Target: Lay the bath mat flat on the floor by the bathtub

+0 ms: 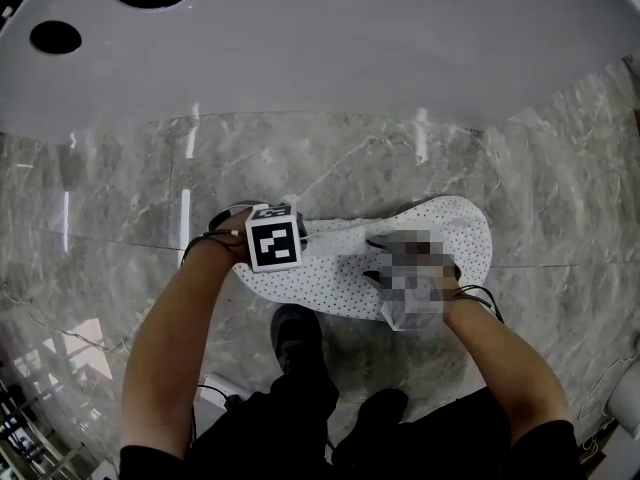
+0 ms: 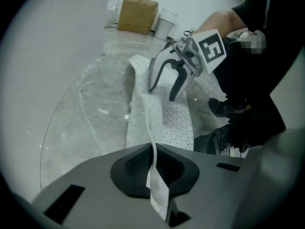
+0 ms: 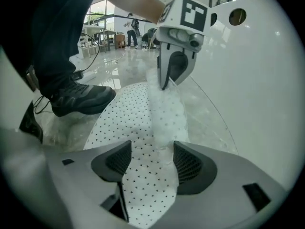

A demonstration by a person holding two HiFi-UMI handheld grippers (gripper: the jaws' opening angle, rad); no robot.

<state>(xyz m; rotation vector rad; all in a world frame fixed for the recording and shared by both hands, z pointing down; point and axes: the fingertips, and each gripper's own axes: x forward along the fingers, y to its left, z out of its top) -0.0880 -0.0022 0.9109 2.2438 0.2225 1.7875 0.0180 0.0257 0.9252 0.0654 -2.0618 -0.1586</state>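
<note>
The white dotted bath mat (image 1: 450,233) lies partly folded on the grey marble floor (image 1: 120,198) in front of the white bathtub (image 1: 350,48). My left gripper (image 1: 305,236) is at the mat's left end. In the left gripper view it (image 2: 153,163) is shut on a thin edge of the mat (image 2: 176,123), which runs up between the pads. My right gripper (image 1: 385,253) is at the mat's right part. In the right gripper view it (image 3: 150,163) stands open, with the mat (image 3: 128,113) lying between the spread pads. Each view shows the other gripper: right (image 2: 162,92), left (image 3: 167,82).
The person's dark shoes (image 1: 295,333) stand just behind the mat, with cables (image 1: 215,388) beside them. The bathtub wall (image 3: 257,80) curves close along the mat's far side. A cardboard box (image 2: 137,14) and a white bin (image 2: 165,24) stand farther along the floor.
</note>
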